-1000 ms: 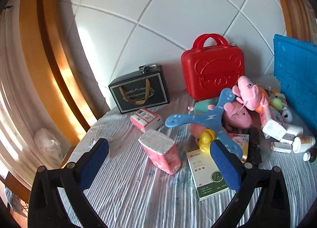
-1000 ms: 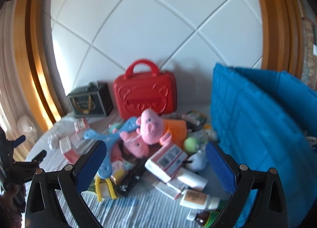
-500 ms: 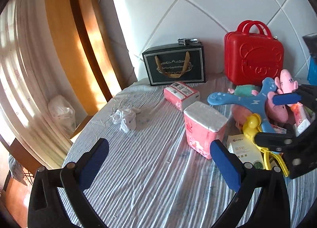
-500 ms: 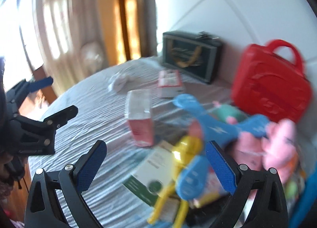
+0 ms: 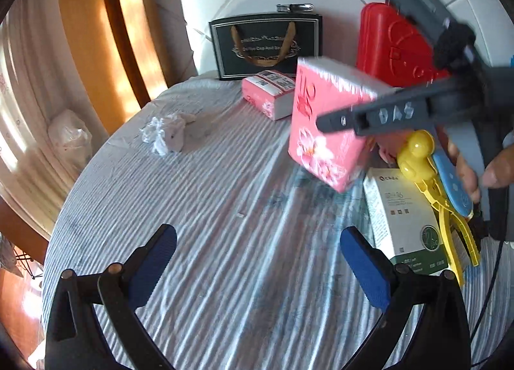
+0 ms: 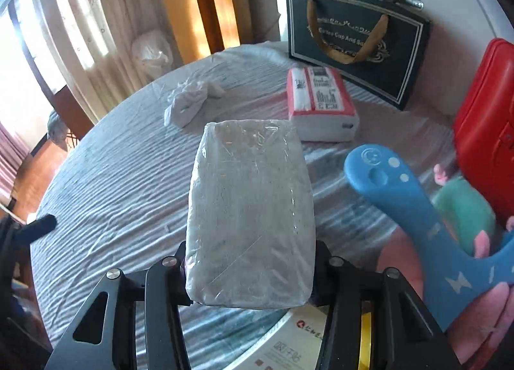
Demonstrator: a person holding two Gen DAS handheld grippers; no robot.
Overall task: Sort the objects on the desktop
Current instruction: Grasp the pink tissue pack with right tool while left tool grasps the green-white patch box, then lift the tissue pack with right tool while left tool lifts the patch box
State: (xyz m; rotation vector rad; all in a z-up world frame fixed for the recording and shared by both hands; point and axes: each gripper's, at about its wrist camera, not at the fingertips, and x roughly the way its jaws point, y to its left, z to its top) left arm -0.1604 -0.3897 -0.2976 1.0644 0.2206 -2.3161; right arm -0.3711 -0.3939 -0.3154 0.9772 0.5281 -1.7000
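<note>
One tissue pack clamped, off the table

Pink tissue pack (image 6: 250,209) pinched low by right hand-held gripper (image 6: 249,270), jaws just closed on it, tilted above striped table (image 5: 199,241). Could pivot or slip from so low a grip. Left hand-held gripper (image 5: 257,260) spread apart, holding nothing. Pads hidden behind the pack; second pack (image 6: 321,103) lying farther back.

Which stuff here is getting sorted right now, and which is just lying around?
Getting sorted:
- pink tissue pack, held in the right gripper, whose jaws have just closed on it
- second tissue pack, on the table

Lying around:
- crumpled tissue
- black gift bag
- red case
- blue toy
</note>
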